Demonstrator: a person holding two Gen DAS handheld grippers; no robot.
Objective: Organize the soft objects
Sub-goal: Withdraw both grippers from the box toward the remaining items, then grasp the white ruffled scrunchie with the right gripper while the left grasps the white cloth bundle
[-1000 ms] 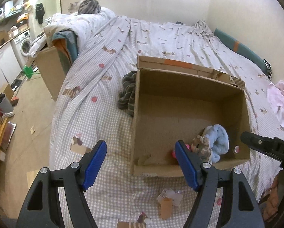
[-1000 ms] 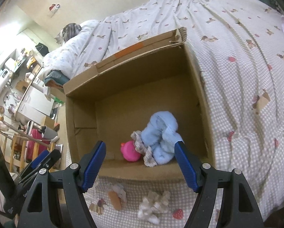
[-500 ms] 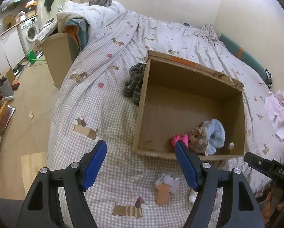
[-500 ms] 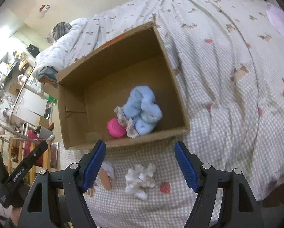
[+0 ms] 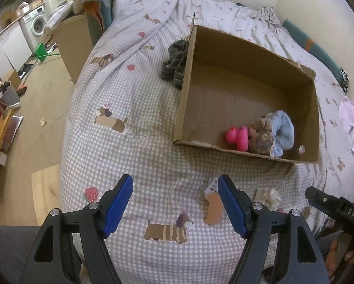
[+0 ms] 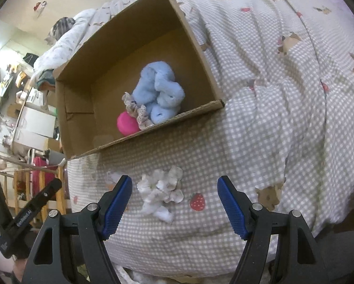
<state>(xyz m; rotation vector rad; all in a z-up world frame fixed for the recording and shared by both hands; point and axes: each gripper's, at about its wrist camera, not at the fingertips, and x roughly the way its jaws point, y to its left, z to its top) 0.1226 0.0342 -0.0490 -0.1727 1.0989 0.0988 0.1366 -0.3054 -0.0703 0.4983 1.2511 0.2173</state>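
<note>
An open cardboard box lies on the bed. Inside it are a light blue fluffy cloth, a frilly patterned cloth and a pink soft toy. A white crumpled soft item lies on the bedspread in front of the box. A dark striped cloth lies left of the box. My left gripper is open and empty above the bedspread. My right gripper is open and empty, just above the white item.
A small tag and brown card lie near the box front. A pink-white garment lies at the bed's right. A second cardboard box stands beside the bed at the left, with floor and a washing machine beyond.
Both grippers have pulled back from the box toward the bed's near edge. The white item and the tag have come into view below the box. Both stay open.
</note>
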